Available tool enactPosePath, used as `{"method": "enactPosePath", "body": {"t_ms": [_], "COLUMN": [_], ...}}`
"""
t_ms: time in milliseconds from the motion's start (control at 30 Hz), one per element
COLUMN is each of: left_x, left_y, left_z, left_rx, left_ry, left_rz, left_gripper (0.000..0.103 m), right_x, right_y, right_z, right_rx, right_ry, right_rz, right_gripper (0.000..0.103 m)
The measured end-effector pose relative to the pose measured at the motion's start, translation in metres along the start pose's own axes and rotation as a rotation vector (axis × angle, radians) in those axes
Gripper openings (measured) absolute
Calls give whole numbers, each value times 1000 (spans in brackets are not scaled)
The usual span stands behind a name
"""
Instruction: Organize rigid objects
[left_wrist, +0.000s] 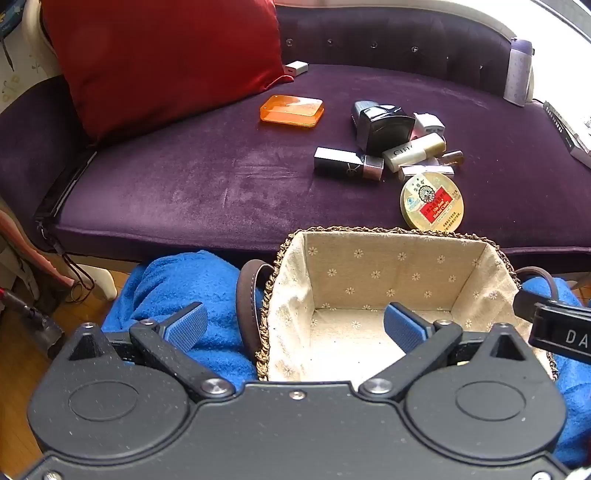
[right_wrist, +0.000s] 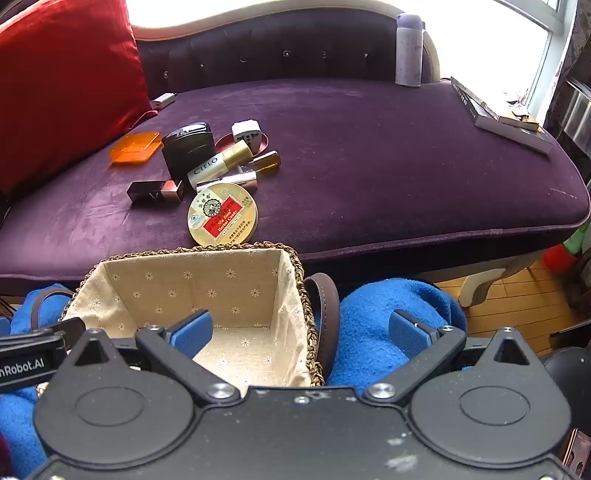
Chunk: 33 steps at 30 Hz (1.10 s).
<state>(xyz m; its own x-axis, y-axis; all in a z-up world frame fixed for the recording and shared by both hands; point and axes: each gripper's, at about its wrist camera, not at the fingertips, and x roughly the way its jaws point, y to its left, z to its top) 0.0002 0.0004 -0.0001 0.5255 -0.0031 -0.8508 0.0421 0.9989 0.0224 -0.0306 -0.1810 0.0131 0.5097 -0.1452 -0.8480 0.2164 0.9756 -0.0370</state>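
Left gripper (left_wrist: 293, 325) and right gripper (right_wrist: 301, 330), jaws wide apart and empty, above a fabric-lined woven basket (left_wrist: 388, 236); round gold candy tin (left_wrist: 432, 202) and small cosmetics lie on the purple velvet couch (left_wrist: 207, 177).

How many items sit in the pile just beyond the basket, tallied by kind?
Round tin: 1
Lipstick tubes: 2
CIELO tube: 1
Amber vial: 1
White adapter: 1
Black case: 1
Total: 7 clearly seen; partly hidden pieces behind the case not counted.
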Motion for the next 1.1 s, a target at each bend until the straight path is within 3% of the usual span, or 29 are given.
{"method": "enactPosePath", "body": {"t_ms": [1100], "left_x": [2], "left_y": [-1], "left_z": [-4], "left_rx": [5], "left_ry": [8], "left_rz": [10], "left_gripper": [97], "right_x": [2], "right_y": [-2], "right_z": [2], "right_rx": [3], "right_ry": [8], "right_rz": [4], "right_gripper": [102]}}
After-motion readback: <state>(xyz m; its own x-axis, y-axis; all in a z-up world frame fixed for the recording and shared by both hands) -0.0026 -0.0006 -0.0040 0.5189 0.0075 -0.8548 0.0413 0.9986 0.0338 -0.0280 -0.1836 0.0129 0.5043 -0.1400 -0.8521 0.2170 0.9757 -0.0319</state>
